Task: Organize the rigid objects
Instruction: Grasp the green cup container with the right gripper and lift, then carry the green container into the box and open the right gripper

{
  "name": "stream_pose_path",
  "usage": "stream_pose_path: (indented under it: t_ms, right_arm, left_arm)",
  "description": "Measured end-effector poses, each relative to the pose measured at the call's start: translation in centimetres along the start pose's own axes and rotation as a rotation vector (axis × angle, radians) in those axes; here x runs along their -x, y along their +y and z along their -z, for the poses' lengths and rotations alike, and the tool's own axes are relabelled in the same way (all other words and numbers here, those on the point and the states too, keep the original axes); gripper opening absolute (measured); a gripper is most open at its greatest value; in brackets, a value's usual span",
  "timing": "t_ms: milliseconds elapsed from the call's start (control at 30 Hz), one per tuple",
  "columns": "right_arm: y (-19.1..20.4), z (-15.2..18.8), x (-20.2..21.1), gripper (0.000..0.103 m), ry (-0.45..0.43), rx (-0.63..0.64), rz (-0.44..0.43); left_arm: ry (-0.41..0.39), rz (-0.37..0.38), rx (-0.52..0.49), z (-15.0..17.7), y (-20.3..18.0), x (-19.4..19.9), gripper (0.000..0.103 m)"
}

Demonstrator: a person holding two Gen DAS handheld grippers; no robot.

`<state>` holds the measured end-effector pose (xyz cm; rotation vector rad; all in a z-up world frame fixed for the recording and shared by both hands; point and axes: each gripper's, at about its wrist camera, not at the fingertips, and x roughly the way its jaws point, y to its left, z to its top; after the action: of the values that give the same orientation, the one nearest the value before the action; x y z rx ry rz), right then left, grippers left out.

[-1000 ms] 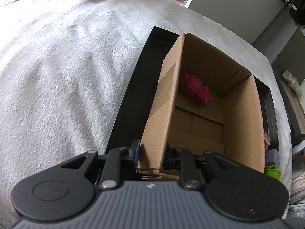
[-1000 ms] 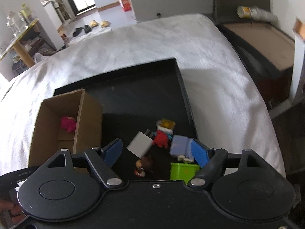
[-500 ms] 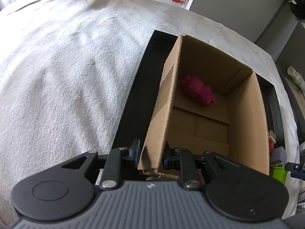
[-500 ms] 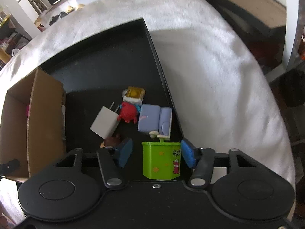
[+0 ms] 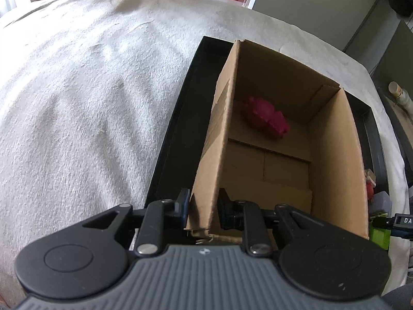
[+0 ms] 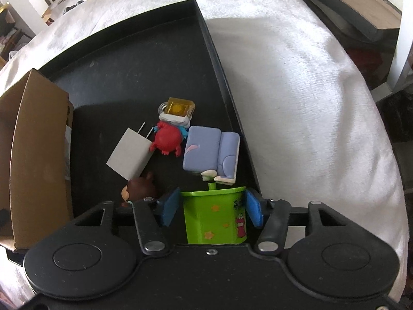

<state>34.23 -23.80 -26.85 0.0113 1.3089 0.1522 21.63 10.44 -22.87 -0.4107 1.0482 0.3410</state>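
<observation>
My left gripper (image 5: 202, 206) is shut on the near left wall of an open cardboard box (image 5: 335, 155) that stands in a black tray (image 5: 175, 134). A pink toy (image 5: 265, 118) lies on the box floor at its far end. My right gripper (image 6: 211, 206) points down over the tray's right side. A green box (image 6: 214, 217) with star stickers stands between its blue pads, which lie against its sides while the jaws are opening slightly. The cardboard box (image 6: 38, 155) shows at the left of the right wrist view.
Beyond the green box lie a lilac sofa toy (image 6: 209, 152), a red figure (image 6: 167, 139), a yellow block (image 6: 179, 107), a white card (image 6: 129, 155) and a brown figure (image 6: 139, 188). The black tray (image 6: 155, 64) rests on a white blanket (image 6: 296, 103). Dark furniture stands beyond the blanket's right edge.
My right gripper came down over the toys and its jaws narrowed around the green box, which now fills the gap between the pads. The left gripper kept its grip on the box wall.
</observation>
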Motion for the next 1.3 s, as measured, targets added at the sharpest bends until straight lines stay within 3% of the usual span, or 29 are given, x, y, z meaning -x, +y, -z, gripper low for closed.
stream_pose_path:
  t_ms: [100, 267, 667, 1300]
  right_arm:
    - [-0.1, 0.1, -0.9, 0.056, 0.050, -0.006, -0.006]
    - [-0.1, 0.2, -0.6, 0.055, 0.045, -0.004, -0.027]
    - [0.2, -0.4, 4.4, 0.055, -0.043, 0.013, -0.059]
    - [7.2, -2.0, 10.8, 0.055, -0.194, 0.157, -0.098]
  left_arm:
    - [0.005, 0.004, 0.004, 0.0, 0.1, 0.0, 0.022]
    - [0.009, 0.006, 0.011, 0.0, 0.2, -0.1, 0.022]
    - [0.000, 0.006, 0.015, 0.0, 0.3, 0.3, 0.022]
    - [-0.023, 0.049, 0.036, 0.1, 0.7, 1.3, 0.017]
